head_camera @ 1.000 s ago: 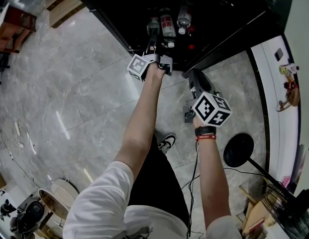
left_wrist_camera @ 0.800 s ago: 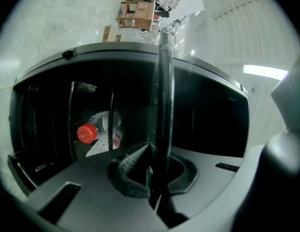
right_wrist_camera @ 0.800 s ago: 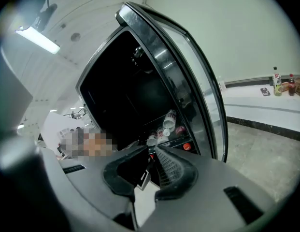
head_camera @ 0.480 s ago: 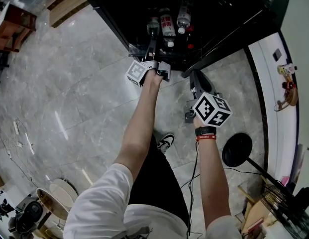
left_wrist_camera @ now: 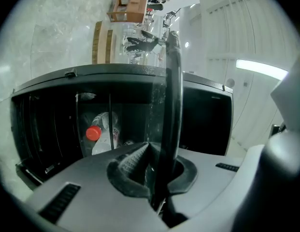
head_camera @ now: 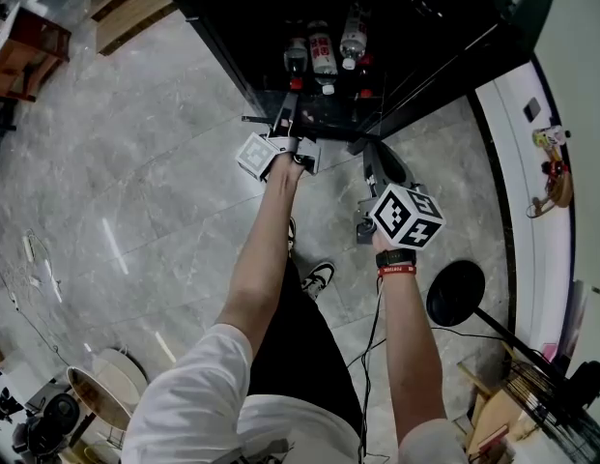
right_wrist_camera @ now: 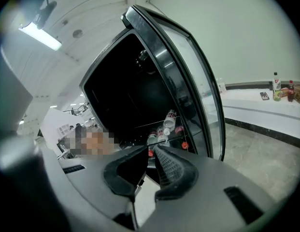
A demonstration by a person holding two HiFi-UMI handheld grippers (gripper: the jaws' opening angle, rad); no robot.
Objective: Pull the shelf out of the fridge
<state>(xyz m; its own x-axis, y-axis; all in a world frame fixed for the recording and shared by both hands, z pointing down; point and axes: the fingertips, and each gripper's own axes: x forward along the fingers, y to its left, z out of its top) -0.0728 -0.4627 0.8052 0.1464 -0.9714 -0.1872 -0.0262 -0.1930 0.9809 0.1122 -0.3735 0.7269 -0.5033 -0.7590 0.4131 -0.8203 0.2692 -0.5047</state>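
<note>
My left tongs are clenched on the front edge of the shelf. In the left gripper view its dark rim runs straight up between the pads, with the clear pane just to its left. The shelf sits at the mouth of the fridge, low in the open cabinet, and bottles stand on it further in. One bottle with a red cap shows through the glass beyond my grip.

My right tongs are closed tip to tip with nothing between them. They hang off to the right of the shelf, in front of the glass fridge door, touching nothing.

From the head view the left tongs' tips are lost against the black interior, and I cannot tell how much of the shelf is clear of the cabinet. The fridge's inner walls and rails are too dark to make out. The shelf's far edge is hidden behind the bottles.
</note>
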